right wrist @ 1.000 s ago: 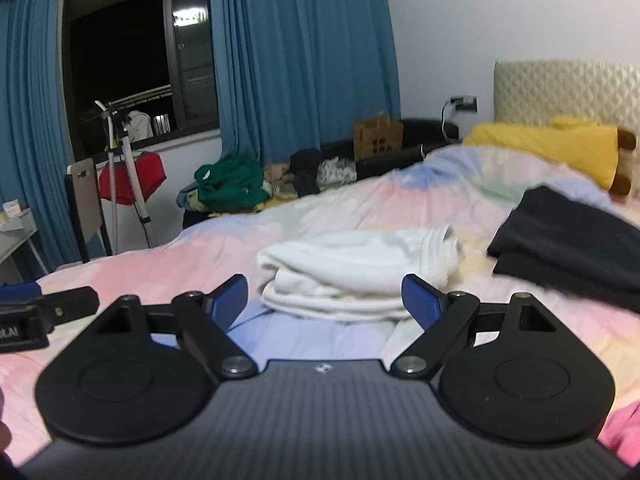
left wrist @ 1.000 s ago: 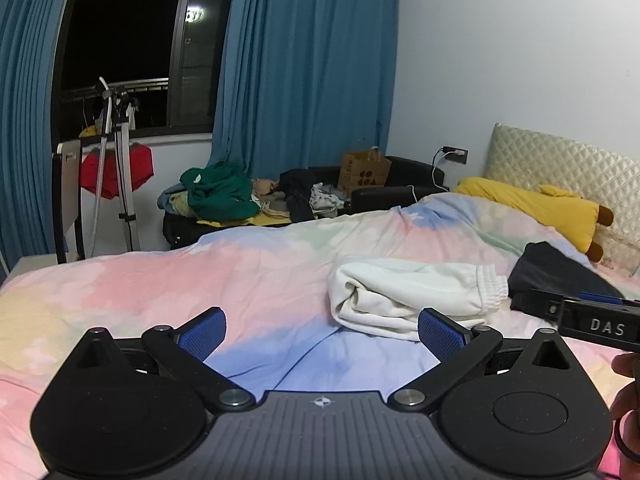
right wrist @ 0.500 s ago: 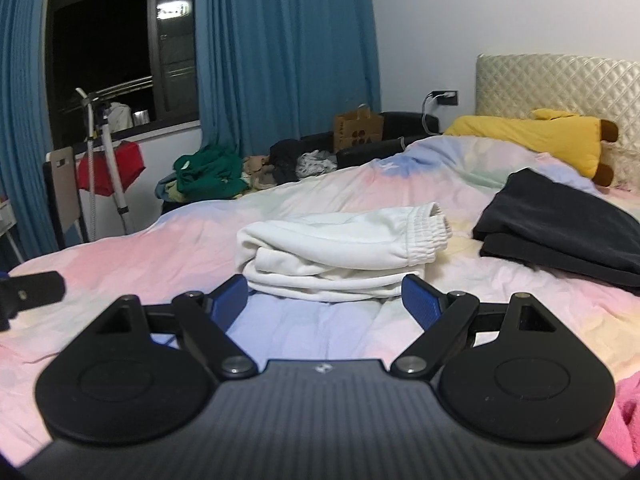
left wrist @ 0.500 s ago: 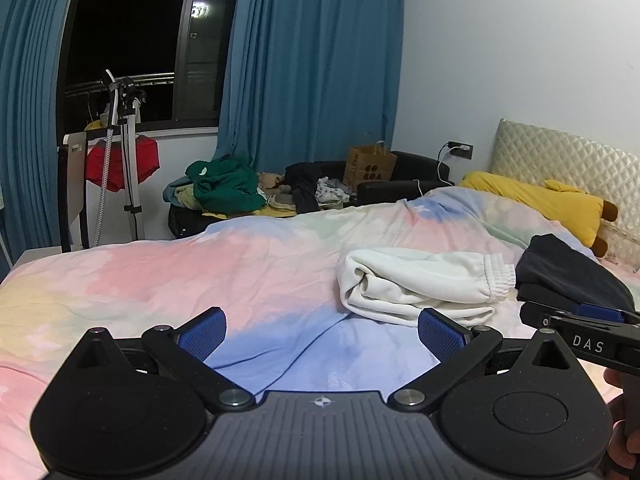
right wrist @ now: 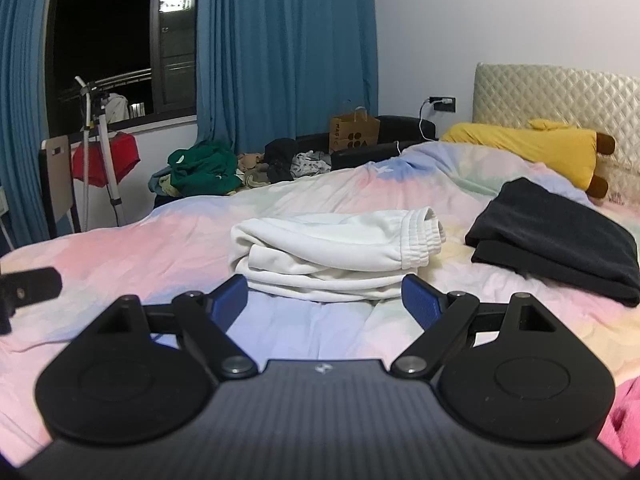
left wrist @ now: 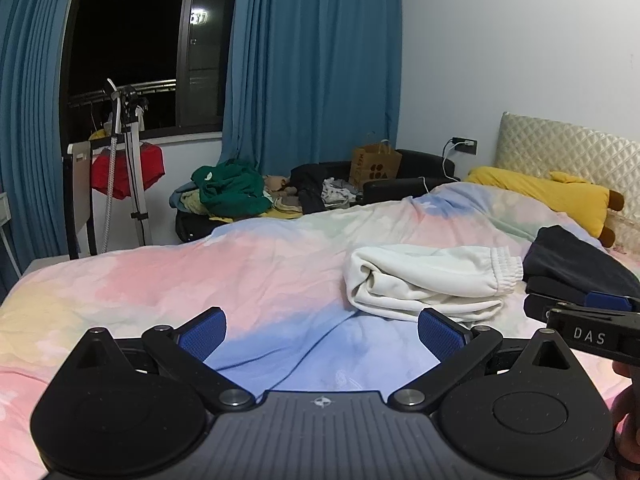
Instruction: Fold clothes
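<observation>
A folded white garment (left wrist: 430,278) (right wrist: 336,250) with an elastic cuff lies on the pastel bedspread (left wrist: 240,272) (right wrist: 160,240). A folded black garment (left wrist: 576,264) (right wrist: 556,240) lies to its right. My left gripper (left wrist: 320,334) is open and empty, above the bedspread, near and left of the white garment. My right gripper (right wrist: 325,300) is open and empty, just in front of the white garment; it also shows at the right edge of the left wrist view (left wrist: 588,316). The left gripper's tip shows at the left edge of the right wrist view (right wrist: 28,286).
A yellow plush pillow (left wrist: 548,198) (right wrist: 524,148) lies by the quilted headboard (right wrist: 556,92). A pile of clothes (left wrist: 232,194) (right wrist: 200,170) and a paper bag (left wrist: 374,166) sit on a dark couch beyond the bed. A tripod (left wrist: 124,160) stands by the window. Pink cloth (right wrist: 624,420) shows bottom right.
Both grippers have pulled back and up a little from the white garment, so it sits farther away in both views. Both stay open.
</observation>
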A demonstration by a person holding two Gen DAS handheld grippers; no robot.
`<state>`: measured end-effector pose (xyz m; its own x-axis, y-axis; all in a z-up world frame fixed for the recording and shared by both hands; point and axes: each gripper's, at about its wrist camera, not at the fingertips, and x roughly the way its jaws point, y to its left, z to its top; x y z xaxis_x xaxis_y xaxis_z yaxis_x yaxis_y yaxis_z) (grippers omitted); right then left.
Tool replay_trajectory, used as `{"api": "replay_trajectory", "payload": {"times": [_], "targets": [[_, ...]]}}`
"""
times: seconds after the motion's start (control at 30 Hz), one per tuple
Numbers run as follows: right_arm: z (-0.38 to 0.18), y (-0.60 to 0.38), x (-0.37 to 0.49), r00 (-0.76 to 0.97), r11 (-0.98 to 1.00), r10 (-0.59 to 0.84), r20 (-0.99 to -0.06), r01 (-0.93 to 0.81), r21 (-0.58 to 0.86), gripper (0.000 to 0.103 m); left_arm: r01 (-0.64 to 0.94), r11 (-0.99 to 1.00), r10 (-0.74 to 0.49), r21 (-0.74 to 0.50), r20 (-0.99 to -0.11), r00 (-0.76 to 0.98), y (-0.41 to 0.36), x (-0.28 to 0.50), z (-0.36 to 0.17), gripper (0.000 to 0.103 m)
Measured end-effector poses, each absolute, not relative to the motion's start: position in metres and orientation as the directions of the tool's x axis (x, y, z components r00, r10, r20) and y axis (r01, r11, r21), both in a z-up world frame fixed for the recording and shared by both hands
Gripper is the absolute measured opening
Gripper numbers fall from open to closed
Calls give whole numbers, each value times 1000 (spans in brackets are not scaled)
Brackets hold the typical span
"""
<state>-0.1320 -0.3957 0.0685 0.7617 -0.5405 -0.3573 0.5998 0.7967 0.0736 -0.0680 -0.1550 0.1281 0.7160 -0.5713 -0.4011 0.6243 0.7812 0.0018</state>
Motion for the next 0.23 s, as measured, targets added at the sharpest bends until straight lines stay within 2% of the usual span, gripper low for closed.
{"api": "replay_trajectory", "payload": {"times": [0.23], "targets": [[68, -395, -129, 756, 796, -547, -360, 602, 55, 85, 629, 777, -572, 7, -410, 711, -157, -68, 124, 103]]}}
